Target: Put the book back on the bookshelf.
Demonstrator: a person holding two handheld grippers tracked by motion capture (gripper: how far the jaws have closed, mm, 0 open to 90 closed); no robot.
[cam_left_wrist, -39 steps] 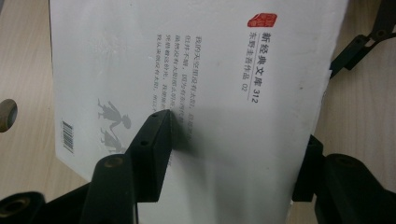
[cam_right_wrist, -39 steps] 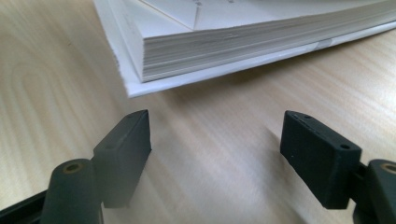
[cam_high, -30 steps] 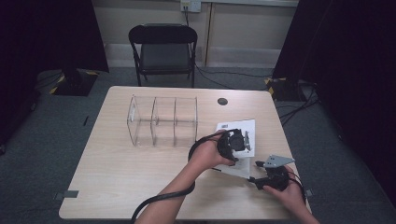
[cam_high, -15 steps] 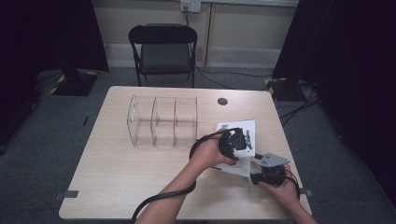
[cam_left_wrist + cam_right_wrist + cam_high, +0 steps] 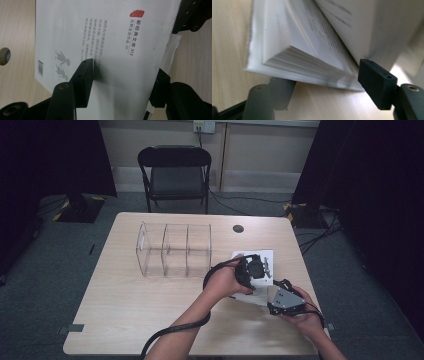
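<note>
Left gripper view, white paperback (image 5: 112,50), red seal, barcode, left fingers (image 5: 85,75) clamping it, right fingers (image 5: 375,80) closing around its fanned pages.

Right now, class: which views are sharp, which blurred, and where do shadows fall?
High view: soft, dark surroundings, lit table. Left gripper view: sharp print on the book, a jaw shadow across its cover. Right gripper view: the book's pages smeared and out of focus.

Book (image 5: 312,57) pages blurred, cut off at top; its small print (image 5: 88,37) unreadable.
</note>
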